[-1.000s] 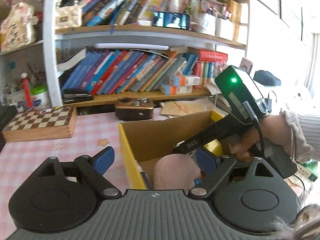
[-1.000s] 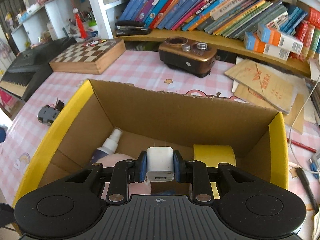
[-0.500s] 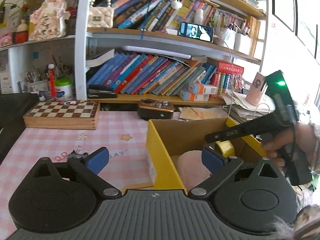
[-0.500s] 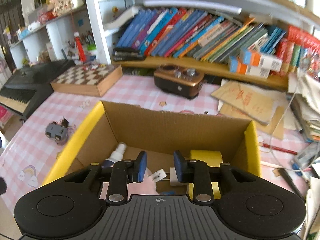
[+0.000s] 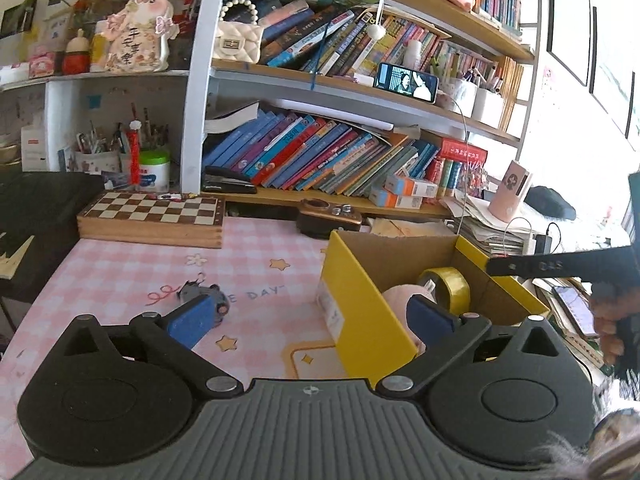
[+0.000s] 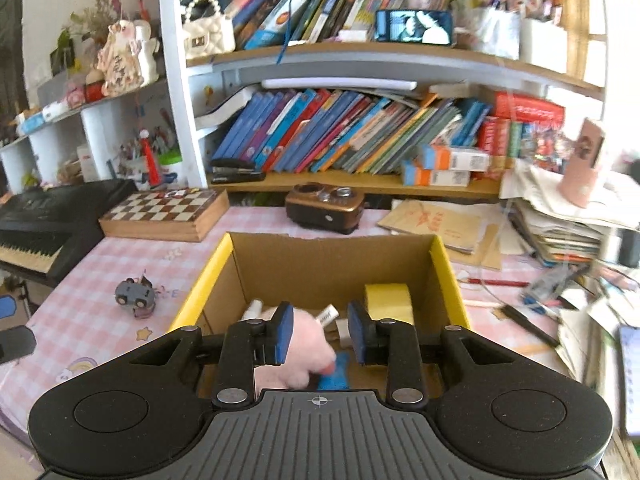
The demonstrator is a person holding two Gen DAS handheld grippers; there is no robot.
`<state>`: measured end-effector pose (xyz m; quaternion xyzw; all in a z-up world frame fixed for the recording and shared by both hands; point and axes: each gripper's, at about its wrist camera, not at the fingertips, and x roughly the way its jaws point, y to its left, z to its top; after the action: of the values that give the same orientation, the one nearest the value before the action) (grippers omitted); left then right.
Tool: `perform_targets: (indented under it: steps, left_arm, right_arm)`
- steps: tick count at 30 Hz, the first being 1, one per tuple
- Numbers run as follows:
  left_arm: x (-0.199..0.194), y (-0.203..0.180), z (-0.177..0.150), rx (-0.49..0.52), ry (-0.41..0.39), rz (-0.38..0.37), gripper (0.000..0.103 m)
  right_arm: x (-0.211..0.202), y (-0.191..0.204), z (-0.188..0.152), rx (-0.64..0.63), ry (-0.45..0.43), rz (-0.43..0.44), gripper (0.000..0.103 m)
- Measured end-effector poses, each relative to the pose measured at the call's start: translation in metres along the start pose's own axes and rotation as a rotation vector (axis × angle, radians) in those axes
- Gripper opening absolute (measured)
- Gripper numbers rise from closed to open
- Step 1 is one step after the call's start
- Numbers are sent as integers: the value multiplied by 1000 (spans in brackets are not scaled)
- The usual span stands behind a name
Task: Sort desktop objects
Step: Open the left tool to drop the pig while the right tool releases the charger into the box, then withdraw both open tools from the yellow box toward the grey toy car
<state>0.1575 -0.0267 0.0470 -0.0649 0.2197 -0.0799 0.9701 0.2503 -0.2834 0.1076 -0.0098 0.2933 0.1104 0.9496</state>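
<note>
Both claws gape empty: the right claw [image 6: 320,332] hangs at lower centre over the box [image 6: 448,276] holding tape [image 6: 388,298], while the left claw [image 5: 310,316] straddles the box's yellow near-left wall, the toy car [image 5: 200,294] lying left on bare bench [image 5: 120,272].

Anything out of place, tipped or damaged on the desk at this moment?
One thing stands out: a small grey toy car sits alone on the pink checked tablecloth, outside the cardboard box that holds the other items. The box's back edge looks roughly torn. Nothing appears spilled.
</note>
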Motion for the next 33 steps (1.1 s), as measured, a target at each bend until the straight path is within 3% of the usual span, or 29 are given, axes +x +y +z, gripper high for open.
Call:
perform_targets:
  steps: [10, 20, 33]
  left_arm:
    - [-28, 27, -11, 15, 17, -50, 103]
    - [-49, 49, -38, 11, 70, -79, 103]
    - [-77, 75, -77, 15, 151, -55, 103]
  right_arm:
    - [-43, 16, -39, 94, 1, -100, 31]
    - [-69, 60, -83, 153, 8, -160, 31]
    - [-81, 127, -131, 155, 77, -135, 43]
